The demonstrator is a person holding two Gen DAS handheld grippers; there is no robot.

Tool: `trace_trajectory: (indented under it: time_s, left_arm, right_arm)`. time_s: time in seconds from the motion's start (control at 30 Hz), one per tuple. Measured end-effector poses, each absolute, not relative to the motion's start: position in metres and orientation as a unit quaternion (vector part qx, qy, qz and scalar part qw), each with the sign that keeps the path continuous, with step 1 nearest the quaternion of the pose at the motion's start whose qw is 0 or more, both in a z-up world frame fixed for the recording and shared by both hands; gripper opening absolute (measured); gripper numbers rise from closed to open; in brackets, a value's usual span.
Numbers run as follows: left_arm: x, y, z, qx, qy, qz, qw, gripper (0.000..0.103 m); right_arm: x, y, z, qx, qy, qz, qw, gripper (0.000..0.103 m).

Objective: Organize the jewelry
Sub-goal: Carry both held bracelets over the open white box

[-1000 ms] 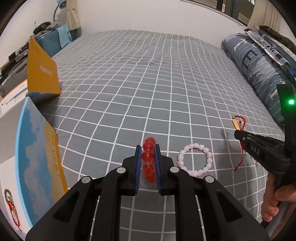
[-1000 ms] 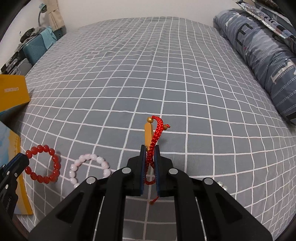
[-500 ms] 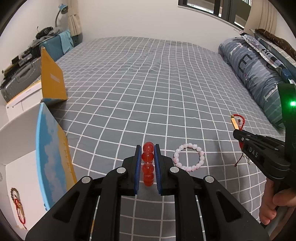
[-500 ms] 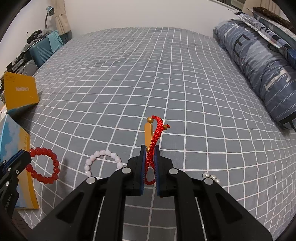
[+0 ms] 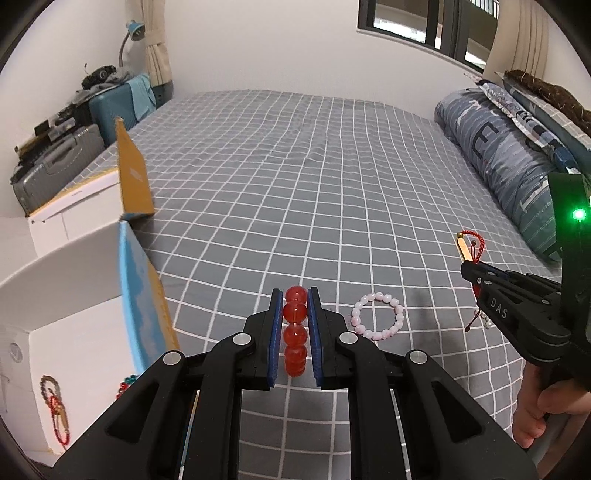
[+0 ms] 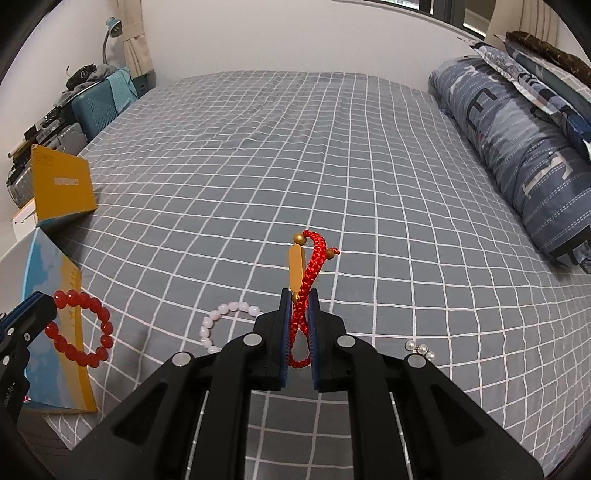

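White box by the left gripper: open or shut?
Open. The white box shows its inside in the left wrist view, its lid stands up, and bracelets lie on its floor.

A wide bed (image 5: 295, 177) with a grey sheet in white checks fills the room. At 2 o'clock a rolled blue striped duvet (image 6: 517, 147) lies along its edge. At 12 o'clock stands a plain white wall (image 5: 277, 44), at 1 o'clock a dark window (image 5: 424, 22) with beige curtain (image 5: 513, 37). At 10 o'clock are suitcases (image 5: 55, 166) and a blue lamp (image 5: 135, 29).
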State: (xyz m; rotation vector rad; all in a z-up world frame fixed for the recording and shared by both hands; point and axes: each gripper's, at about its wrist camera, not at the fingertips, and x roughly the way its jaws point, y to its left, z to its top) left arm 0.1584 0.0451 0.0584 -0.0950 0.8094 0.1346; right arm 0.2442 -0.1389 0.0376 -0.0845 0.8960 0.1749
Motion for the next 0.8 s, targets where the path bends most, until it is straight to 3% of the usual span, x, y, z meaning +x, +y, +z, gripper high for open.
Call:
trace_trajectory:
  time_s: [0.8]
  left_arm:
    - [0.073, 0.15, 0.112, -0.085, 0.35, 0.156, 0.92, 0.013]
  right_arm:
    - [0.174, -0.017, 0.098, -0.067, 0.384, 0.179, 0.903, 0.008]
